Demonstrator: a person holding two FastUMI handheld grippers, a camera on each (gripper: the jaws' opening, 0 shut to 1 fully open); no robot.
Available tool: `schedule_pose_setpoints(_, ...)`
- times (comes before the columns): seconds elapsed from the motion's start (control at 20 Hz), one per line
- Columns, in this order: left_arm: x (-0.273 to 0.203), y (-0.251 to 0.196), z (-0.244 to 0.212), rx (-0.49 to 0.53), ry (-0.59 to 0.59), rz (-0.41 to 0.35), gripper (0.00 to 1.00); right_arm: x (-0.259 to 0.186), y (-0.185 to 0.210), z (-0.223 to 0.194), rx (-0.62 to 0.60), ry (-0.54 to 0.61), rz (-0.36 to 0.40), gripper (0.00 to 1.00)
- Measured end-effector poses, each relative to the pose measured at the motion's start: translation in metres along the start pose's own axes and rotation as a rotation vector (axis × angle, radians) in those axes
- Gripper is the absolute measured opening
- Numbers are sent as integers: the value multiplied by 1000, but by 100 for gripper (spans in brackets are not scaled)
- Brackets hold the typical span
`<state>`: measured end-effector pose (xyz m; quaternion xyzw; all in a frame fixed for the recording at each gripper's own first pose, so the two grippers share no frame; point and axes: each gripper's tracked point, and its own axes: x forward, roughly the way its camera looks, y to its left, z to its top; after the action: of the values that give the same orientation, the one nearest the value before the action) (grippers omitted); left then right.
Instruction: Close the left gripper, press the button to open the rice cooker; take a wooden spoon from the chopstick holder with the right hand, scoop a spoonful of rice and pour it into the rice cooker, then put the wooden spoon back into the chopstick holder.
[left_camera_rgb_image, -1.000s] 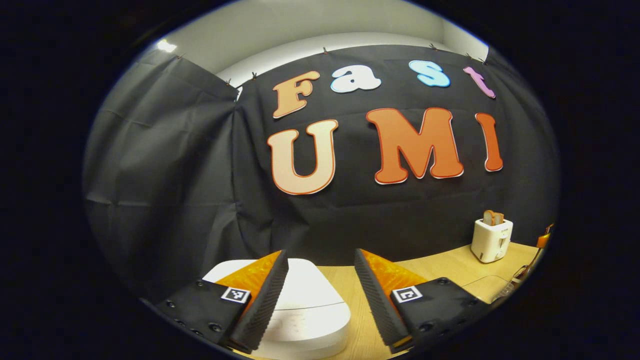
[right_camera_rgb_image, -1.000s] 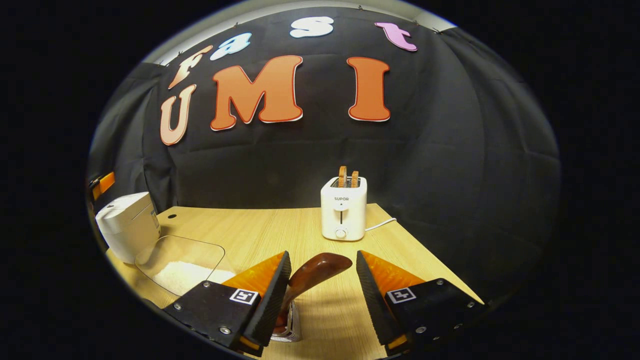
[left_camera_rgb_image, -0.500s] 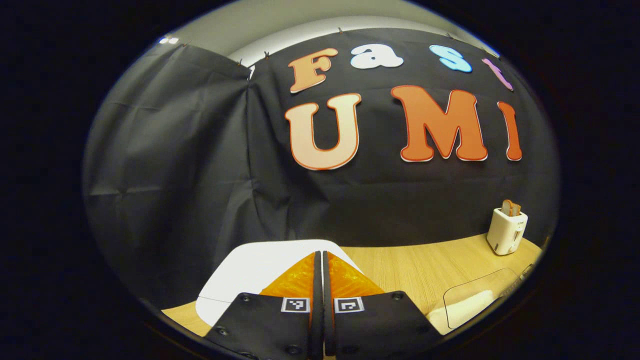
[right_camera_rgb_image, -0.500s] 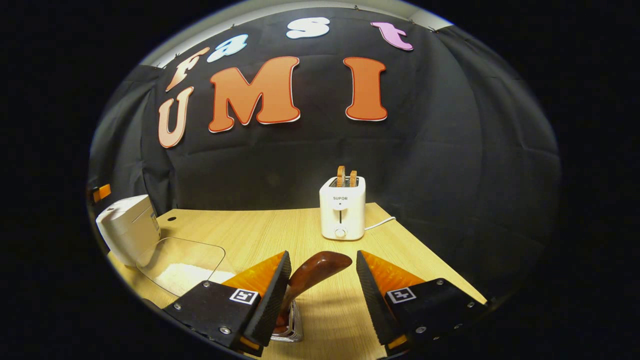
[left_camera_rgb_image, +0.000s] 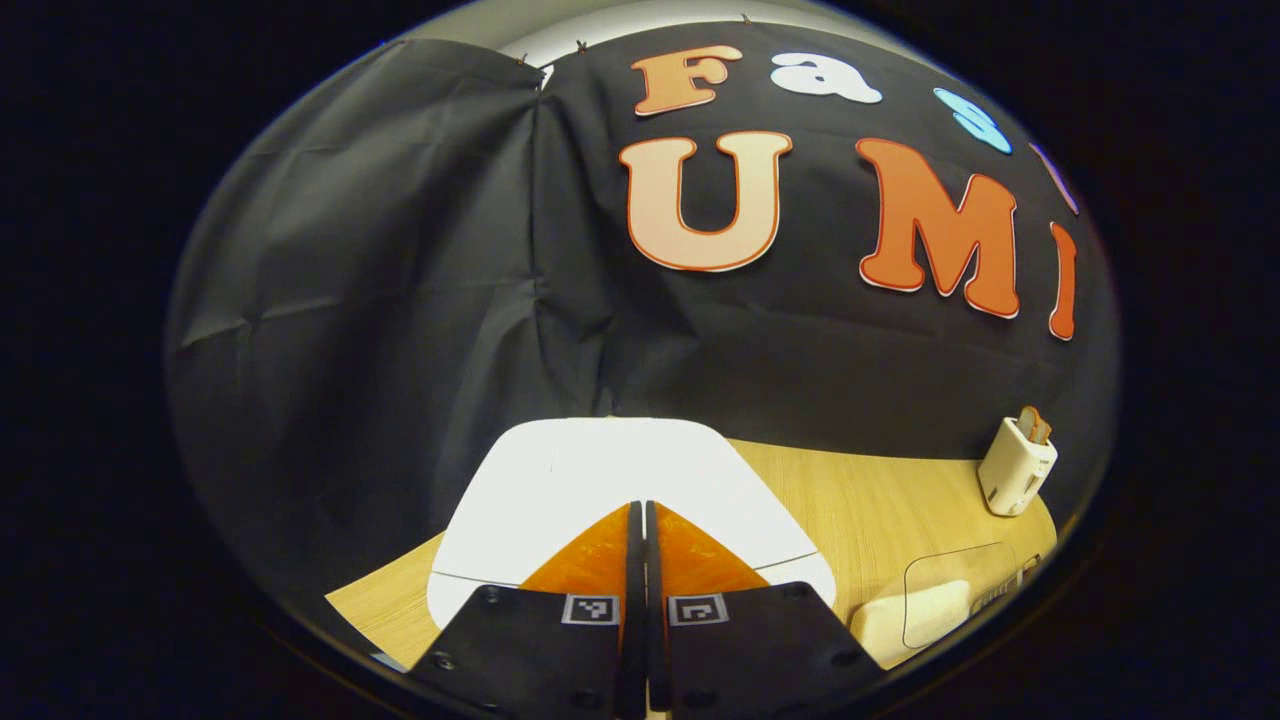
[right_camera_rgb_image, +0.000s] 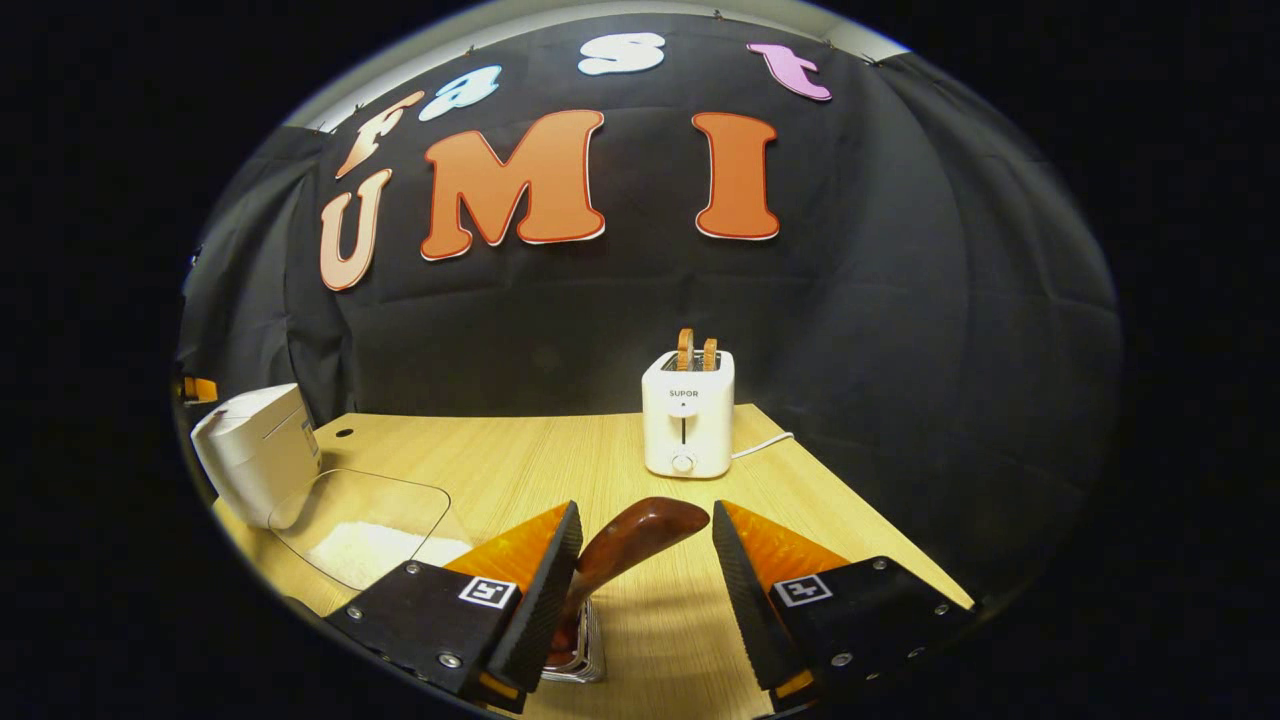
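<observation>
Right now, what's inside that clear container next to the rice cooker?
The clear container holds a low heap of white rice. The right gripper's near finger covers its front corner, so what lies there cannot be seen.

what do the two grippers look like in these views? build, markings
Same build on both. Left gripper: two wedge-shaped fingers on flat black mounts, each mount with a small square black-and-white tag near the finger base and screw heads around its edge. Right gripper: the same wedges, mounts, tags and screws, and the inner faces of its fingers are finely ribbed. No cables or sleeves visible.
</observation>
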<state>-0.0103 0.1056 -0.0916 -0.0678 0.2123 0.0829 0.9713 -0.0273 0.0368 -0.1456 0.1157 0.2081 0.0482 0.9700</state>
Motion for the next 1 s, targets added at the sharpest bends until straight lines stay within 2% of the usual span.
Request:
schedule_pose_setpoints(0.15,10,-2,-27,-2,118,-11,1,0,0,-3,15,4,10,78)
schedule_pose_setpoints(0.2,8,-2,-26,-2,115,-16,5,1,1,-4,22,4,14,78)
schedule_pose_setpoints(0.5,5,0,-17,-27,89,-21,5,1,2,-6,22,5,23,78)
schedule_pose_setpoints(0.6,-3,1,4,-34,-1,-9,5,1,3,-7,22,6,24,78)
schedule_pose_setpoints(0.75,-18,7,46,-9,-170,50,7,0,3,-8,25,7,25,78)
schedule_pose_setpoints(0.85,-28,16,68,8,-262,107,2,1,4,-9,25,9,24,78)
schedule_pose_setpoints(0.9,-31,16,77,8,-289,111,5,1,4,-10,23,12,24,78)
schedule_pose_setpoints(1.0,-35,12,83,-3,-305,100,4,0,5,-13,24,16,24,78)
